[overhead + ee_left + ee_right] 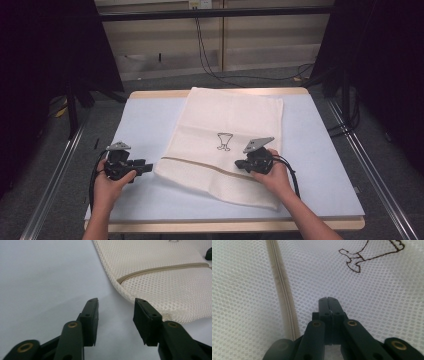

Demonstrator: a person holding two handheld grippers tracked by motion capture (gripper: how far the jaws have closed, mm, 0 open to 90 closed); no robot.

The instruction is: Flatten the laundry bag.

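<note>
The cream mesh bag (227, 145) lies at the middle of the table (320, 165), reaching its far edge, and bears a brown outline drawing (224, 141), no readable writing. The right gripper (240, 164) rests on it near the zipper (283, 292), jaws pressed together, whether pinching mesh I cannot tell. The left gripper (148, 166), half open and empty, sits just beside the bag's near left corner.

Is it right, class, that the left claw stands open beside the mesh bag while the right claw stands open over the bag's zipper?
No. The right claw is shut, as the right gripper view shows. The left claw is open beside the mesh bag.
</note>
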